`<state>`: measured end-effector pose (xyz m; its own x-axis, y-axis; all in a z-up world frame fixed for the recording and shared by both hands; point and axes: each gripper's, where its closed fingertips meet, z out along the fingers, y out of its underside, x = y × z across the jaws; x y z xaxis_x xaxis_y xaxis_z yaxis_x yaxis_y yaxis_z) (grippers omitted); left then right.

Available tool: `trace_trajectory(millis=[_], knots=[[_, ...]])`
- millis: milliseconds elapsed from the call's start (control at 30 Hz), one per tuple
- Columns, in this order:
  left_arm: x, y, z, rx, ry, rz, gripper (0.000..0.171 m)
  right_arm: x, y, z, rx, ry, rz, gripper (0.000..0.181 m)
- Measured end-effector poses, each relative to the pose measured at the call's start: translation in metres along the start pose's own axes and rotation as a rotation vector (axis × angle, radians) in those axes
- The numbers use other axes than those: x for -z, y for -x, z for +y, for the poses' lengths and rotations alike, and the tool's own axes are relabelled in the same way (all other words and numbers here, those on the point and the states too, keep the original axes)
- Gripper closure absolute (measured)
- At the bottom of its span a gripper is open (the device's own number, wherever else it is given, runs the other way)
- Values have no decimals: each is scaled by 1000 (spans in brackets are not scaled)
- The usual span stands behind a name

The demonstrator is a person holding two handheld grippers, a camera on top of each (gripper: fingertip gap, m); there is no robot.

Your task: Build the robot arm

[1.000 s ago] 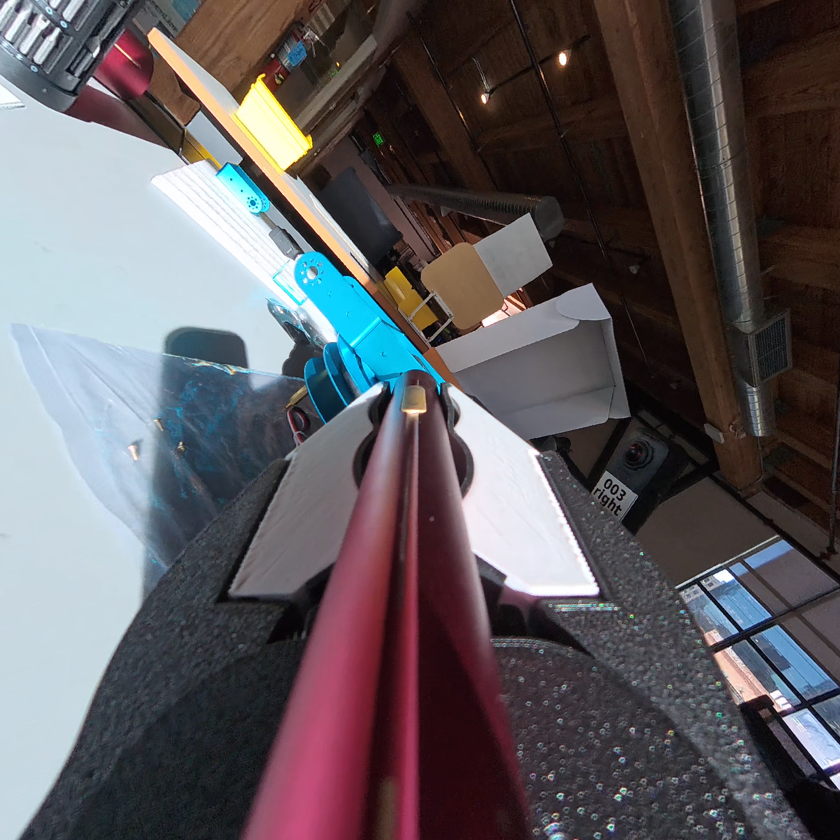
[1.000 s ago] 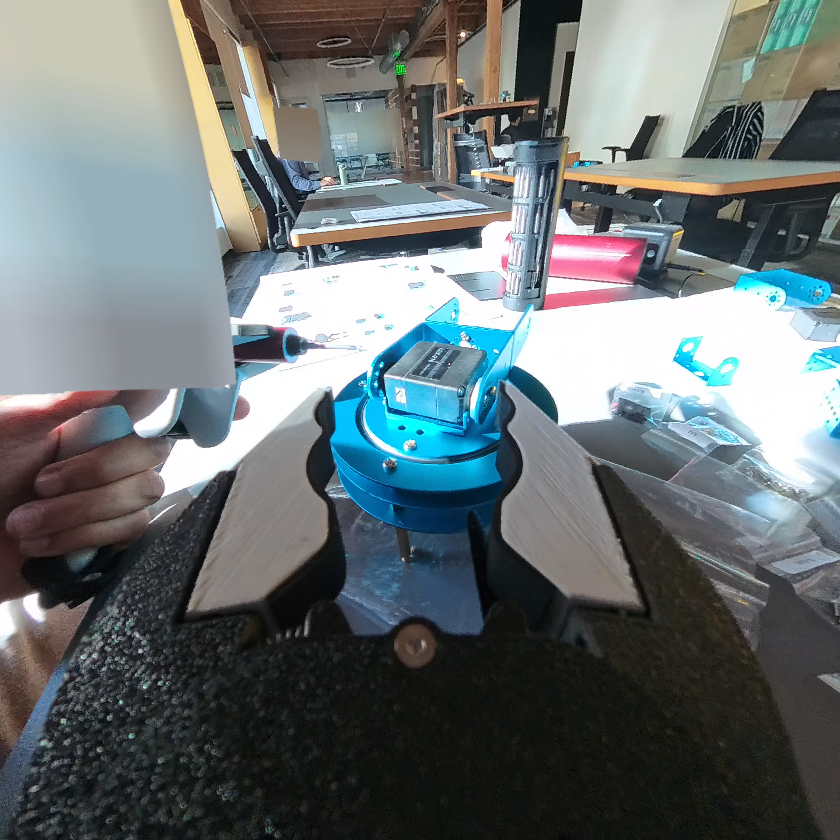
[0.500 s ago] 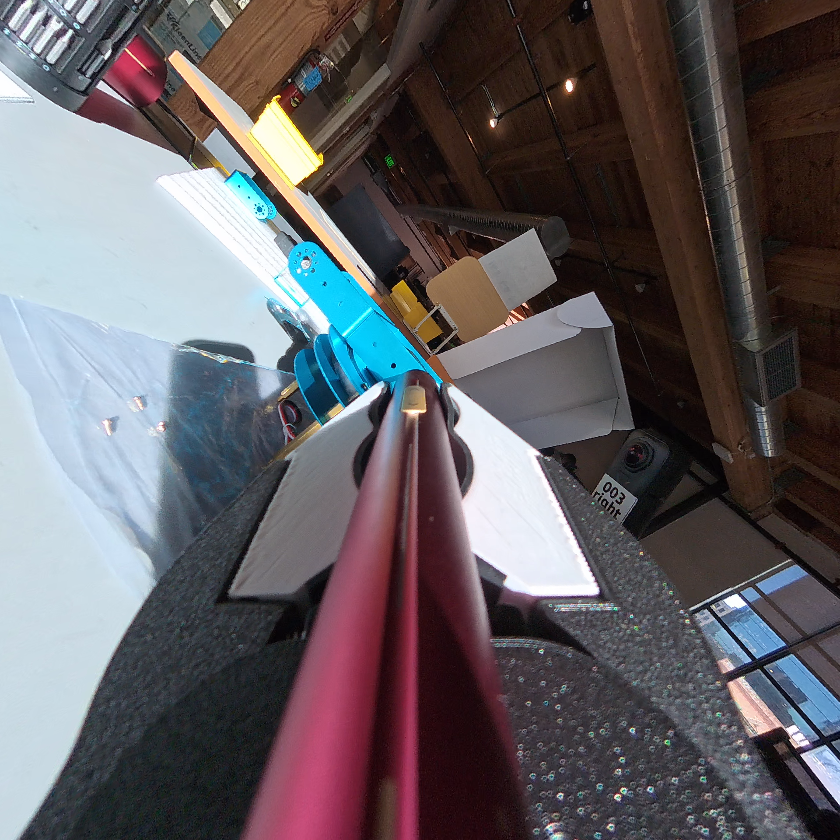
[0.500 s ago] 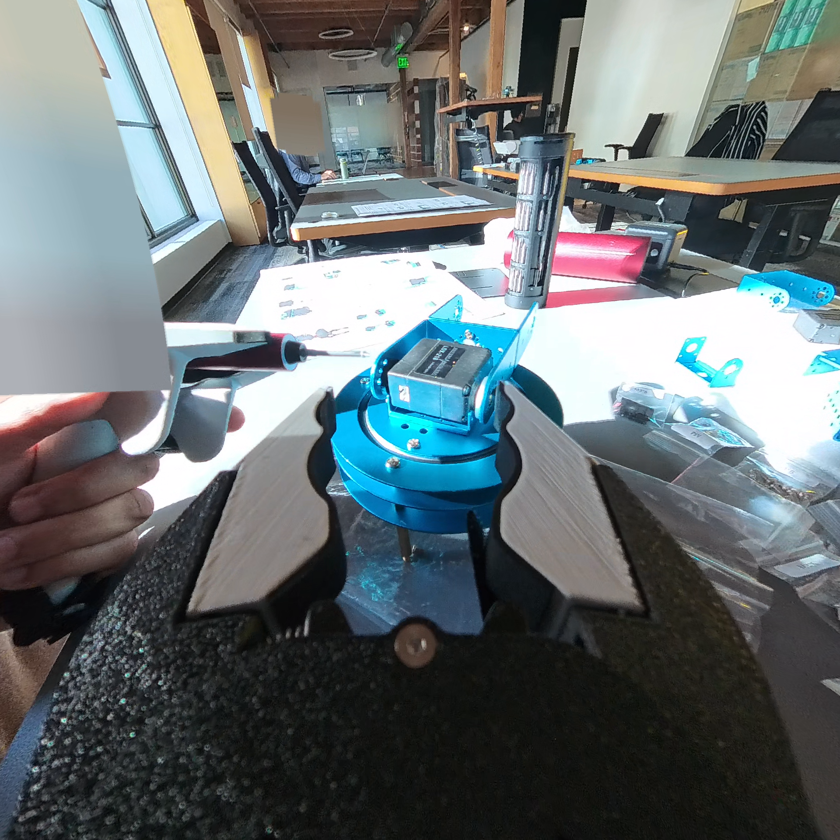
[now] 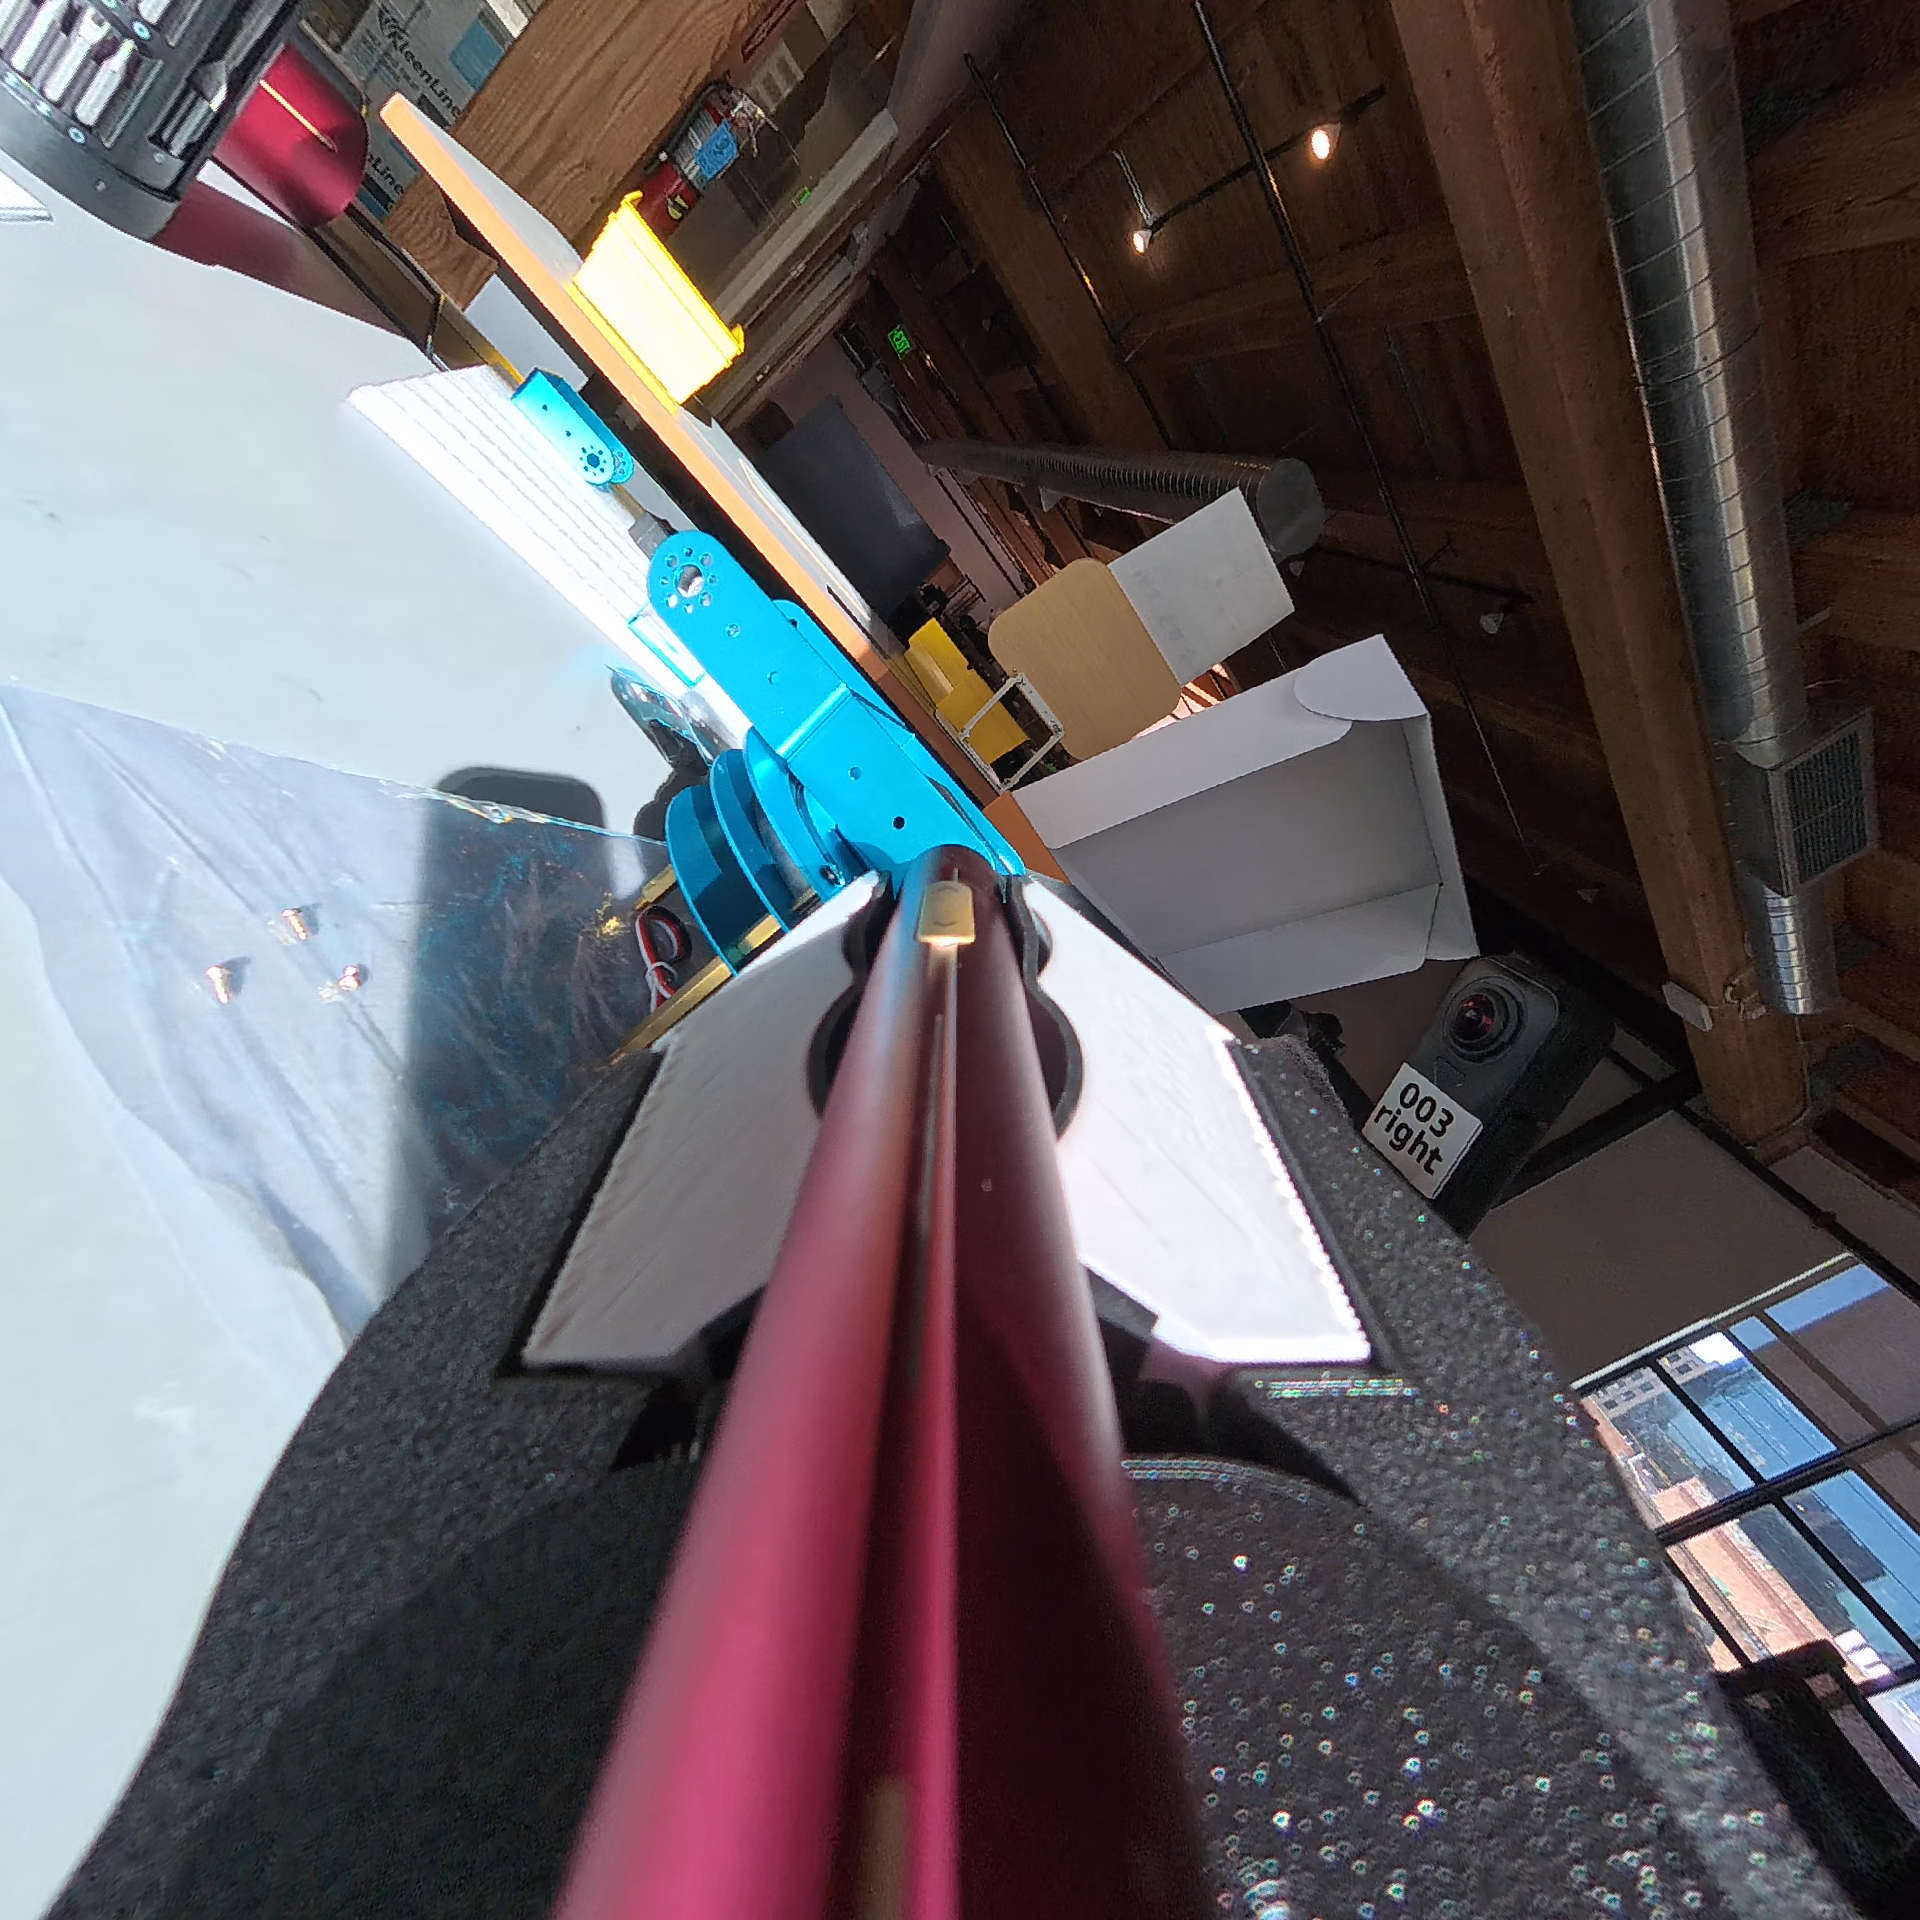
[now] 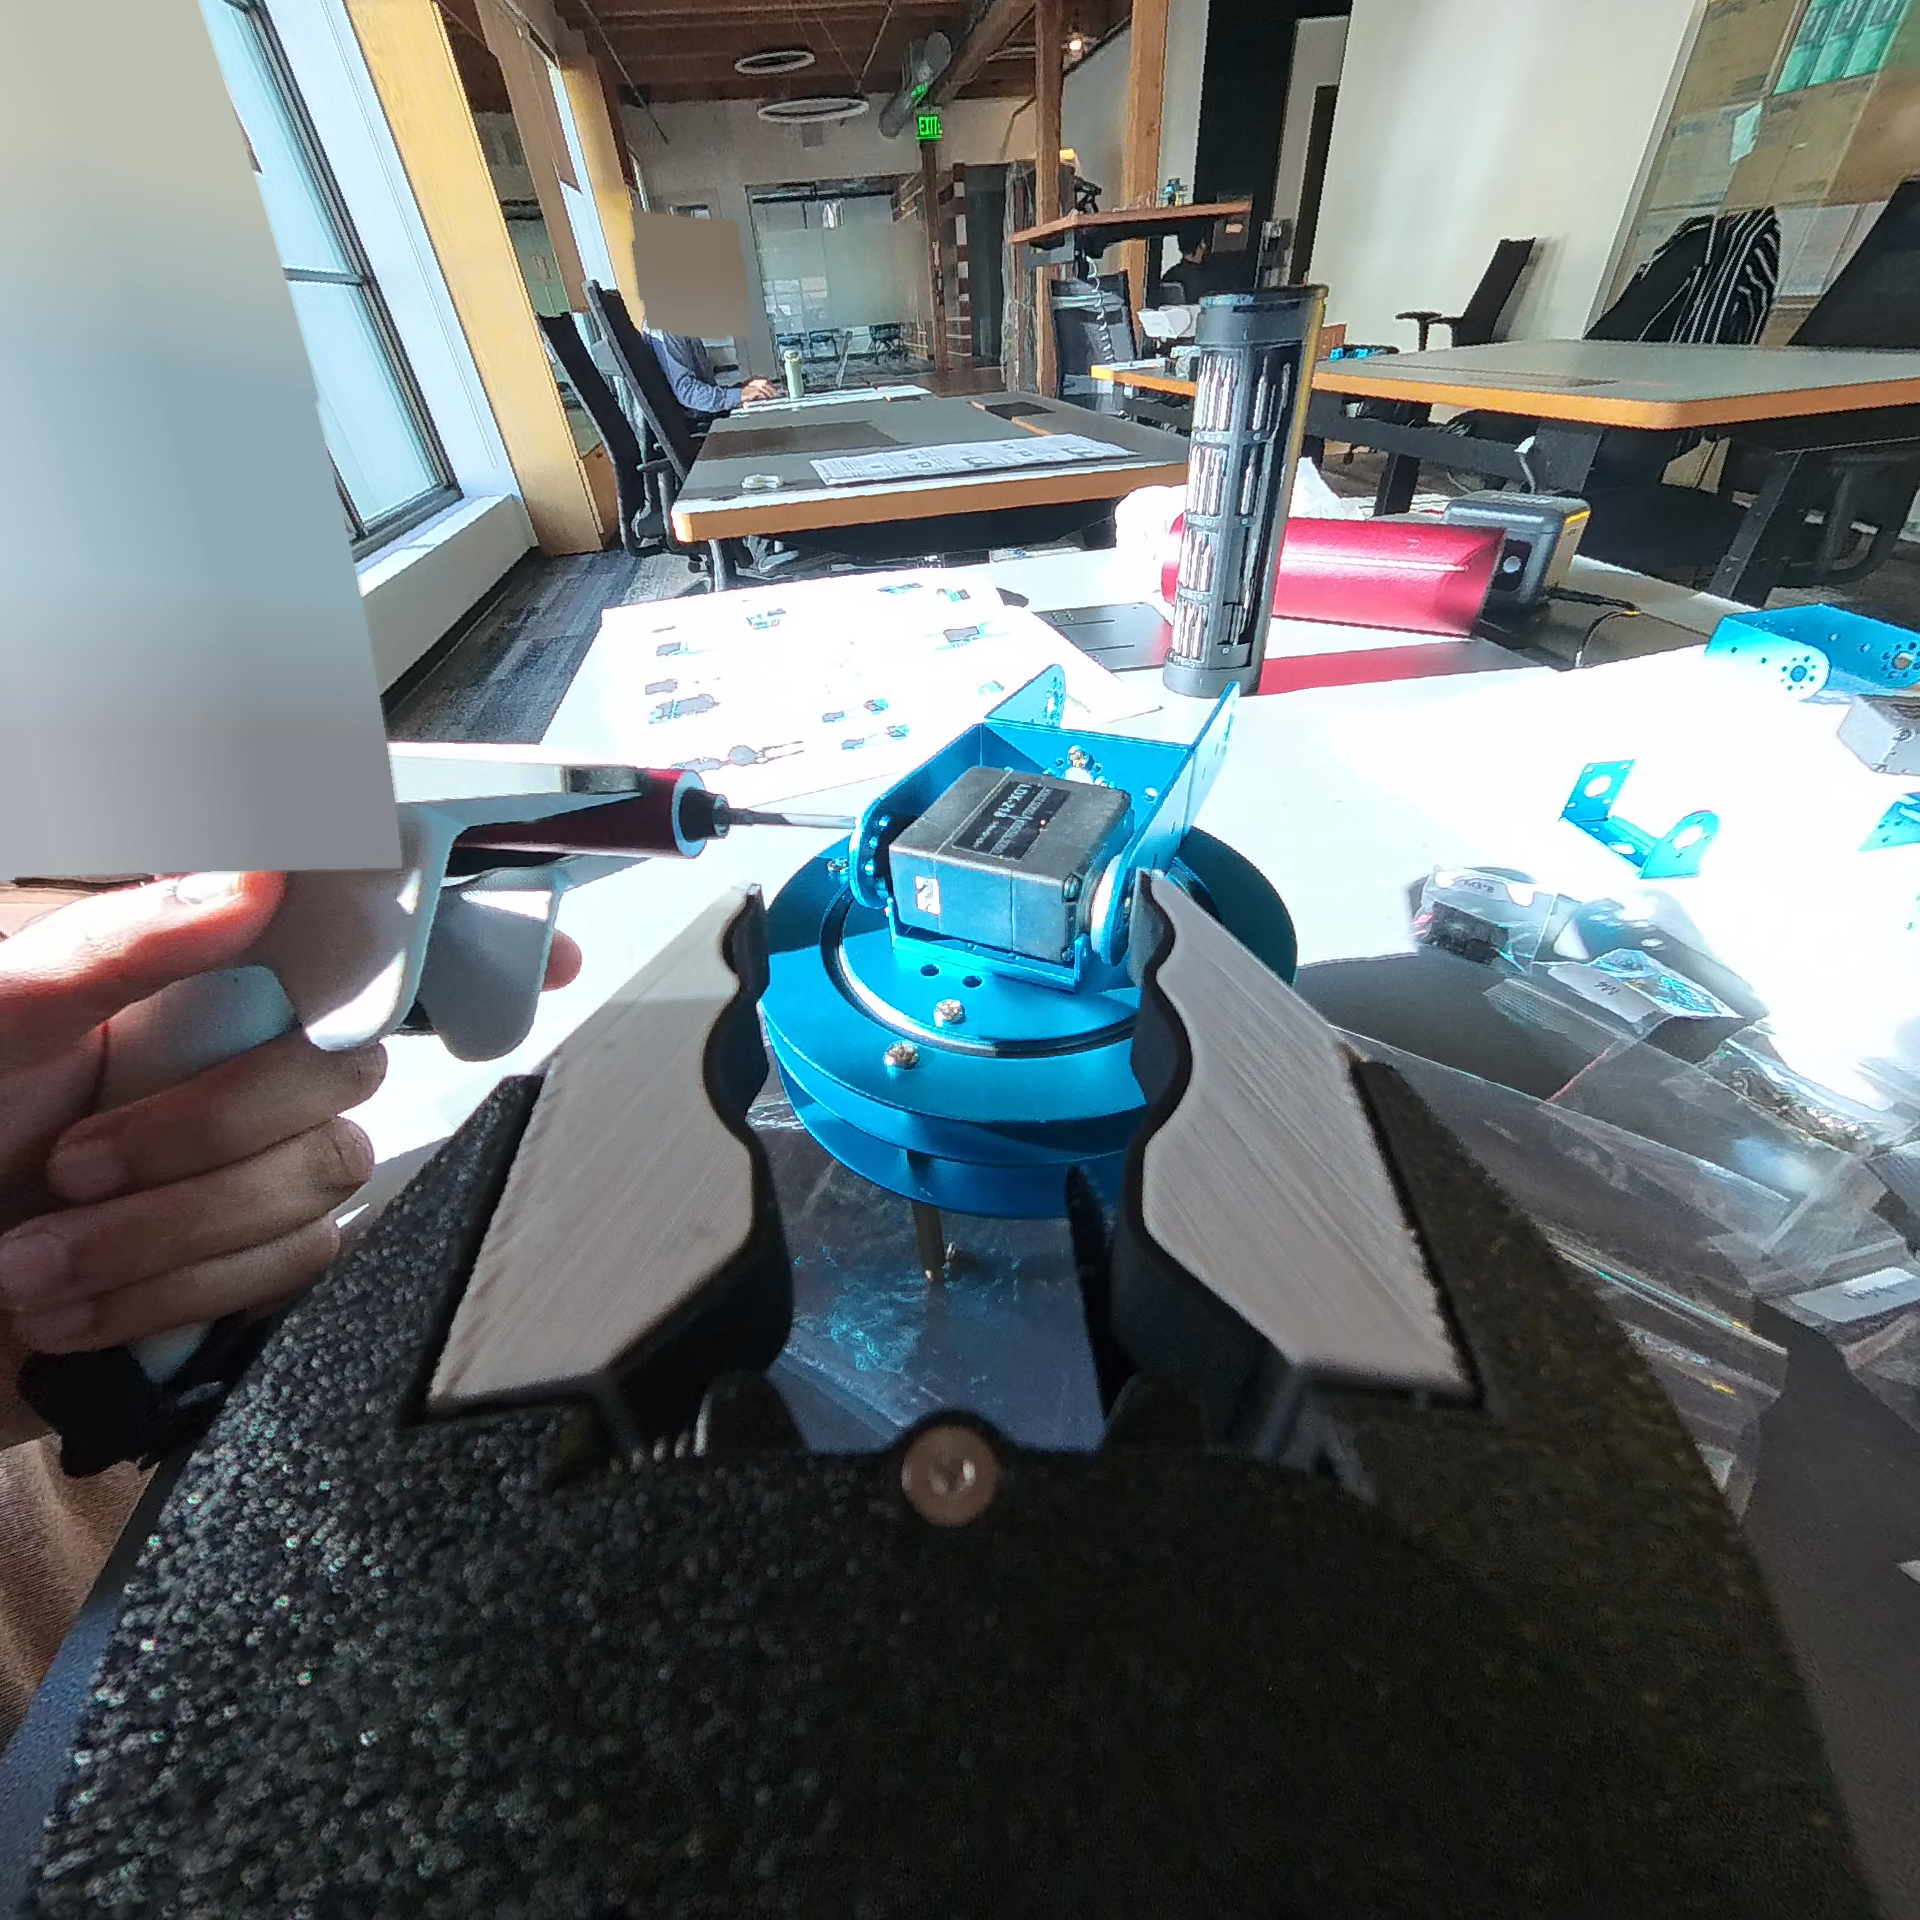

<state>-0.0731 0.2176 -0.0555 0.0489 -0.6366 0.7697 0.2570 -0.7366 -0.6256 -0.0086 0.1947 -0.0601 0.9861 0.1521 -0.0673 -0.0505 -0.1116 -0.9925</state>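
Observation:
My left gripper (image 5: 940, 894) is shut on a dark red screwdriver (image 5: 914, 1351) that runs straight out between its white fingers. In the right wrist view the screwdriver (image 6: 603, 826) lies level, and its thin tip meets the left side of a blue bracket (image 6: 1195, 769) that holds a grey servo (image 6: 1008, 862). The bracket stands on a blue round base (image 6: 935, 1101). My right gripper (image 6: 948, 894) is shut on this base, one finger on each side. The blue assembly (image 5: 831, 748) also shows in the left wrist view, just past the screwdriver's end.
A black cylindrical bit holder (image 6: 1236, 488) and a red case (image 6: 1371, 571) stand behind the assembly. A printed sheet (image 6: 810, 675) lies at the back left. Plastic bags of parts (image 6: 1558, 977) and loose blue brackets (image 6: 1621, 821) lie right. Three screws (image 5: 281, 956) rest on clear plastic.
The left gripper has carried the screwdriver to the right, and its tip has come from clear of the bracket to the bracket's left side. The right gripper has kept its hold on the base.

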Motion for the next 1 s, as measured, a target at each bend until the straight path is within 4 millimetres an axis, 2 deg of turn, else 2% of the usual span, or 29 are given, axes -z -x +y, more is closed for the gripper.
trace_trajectory(millis=[1000], knots=[[-8, -3, -5, -47, 71, 37, 149, 1, -2, -1, -29, -10, -7, 114]])
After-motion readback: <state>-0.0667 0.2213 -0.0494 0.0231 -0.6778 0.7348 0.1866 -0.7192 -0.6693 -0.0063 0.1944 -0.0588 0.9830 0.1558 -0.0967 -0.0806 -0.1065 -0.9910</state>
